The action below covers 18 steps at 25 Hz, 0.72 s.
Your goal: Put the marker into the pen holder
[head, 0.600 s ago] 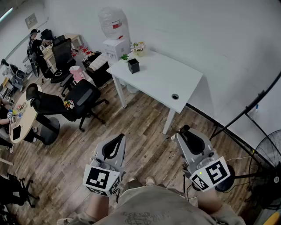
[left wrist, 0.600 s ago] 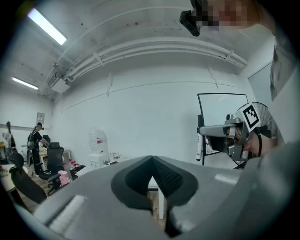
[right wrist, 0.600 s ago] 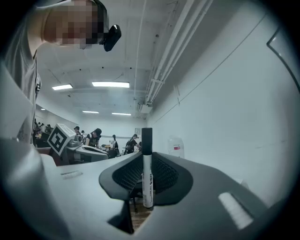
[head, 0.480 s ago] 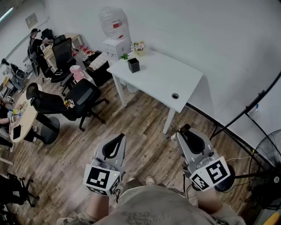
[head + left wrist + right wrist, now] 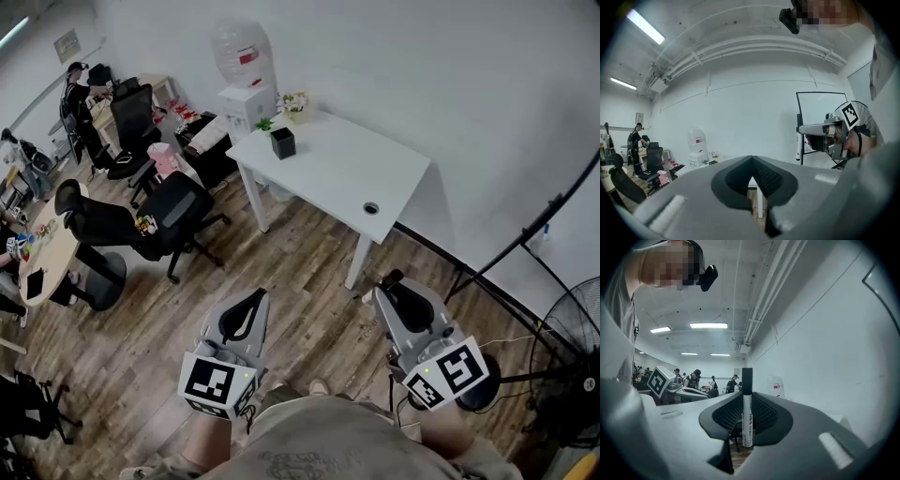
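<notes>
Stage: early. The marker is picked up, the carry and the drop are left. The person stands on the floor, well short of the table.

- Left claw [image 5: 752, 165]: pressed together at the tips, nothing between them. Grey moulded plastic shell, matte. Black ribbed pads [image 5: 765, 177] form a V-shaped hollow behind the closed tips. We judge it idle for this task.
- Pen holder [image 5: 282, 142]: far ahead of both claws, slightly nearer the left claw's line. Dark, boxy, square-sided, open at the top. It stands near the far left corner of the table [image 5: 328, 173]. No marker in it that we can see.
- Table: white, smooth, flat top on thin white legs, with 1 round cable hole [image 5: 371, 208] towards the side nearer the right claw.
- Floor [image 5: 309, 272]: wood-look planks, lying between the claws and the table.
- Right claw [image 5: 392, 289]: pinching the marker [image 5: 747, 420] between its ribbed pads. The marker stands upright, crosswise to the jaws. White cylindrical barrel with small dark print, black cap above the pads, butt end below.

Left to do, as we judge it: walk to the table, bring the right claw over the holder, lower the marker in, release.
</notes>
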Motion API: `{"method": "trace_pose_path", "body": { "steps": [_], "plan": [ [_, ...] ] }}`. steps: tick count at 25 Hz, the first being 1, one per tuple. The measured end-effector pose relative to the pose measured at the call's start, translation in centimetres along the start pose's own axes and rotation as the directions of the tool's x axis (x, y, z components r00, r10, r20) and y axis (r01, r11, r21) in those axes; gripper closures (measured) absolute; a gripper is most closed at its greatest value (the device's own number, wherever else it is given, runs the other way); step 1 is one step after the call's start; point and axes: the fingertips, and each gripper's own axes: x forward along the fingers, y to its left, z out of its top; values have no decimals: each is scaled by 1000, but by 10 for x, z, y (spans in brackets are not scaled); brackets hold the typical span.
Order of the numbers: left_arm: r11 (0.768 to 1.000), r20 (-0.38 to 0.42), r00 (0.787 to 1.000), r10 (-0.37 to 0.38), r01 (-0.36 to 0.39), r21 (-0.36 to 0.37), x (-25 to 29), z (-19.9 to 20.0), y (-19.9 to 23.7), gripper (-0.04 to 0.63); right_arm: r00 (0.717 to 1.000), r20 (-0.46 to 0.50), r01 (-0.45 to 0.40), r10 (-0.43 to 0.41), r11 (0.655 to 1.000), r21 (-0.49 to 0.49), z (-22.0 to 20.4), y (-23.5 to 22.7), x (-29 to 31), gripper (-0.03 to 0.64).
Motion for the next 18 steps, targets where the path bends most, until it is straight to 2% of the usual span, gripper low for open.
{"method": "trace_pose_path", "body": {
  "steps": [18],
  "plan": [
    [1000,-33,999,30,-30,8,0,-1,1,595,999,-34,-32,32,999,10,-9,-2,0,528]
  ]
}}
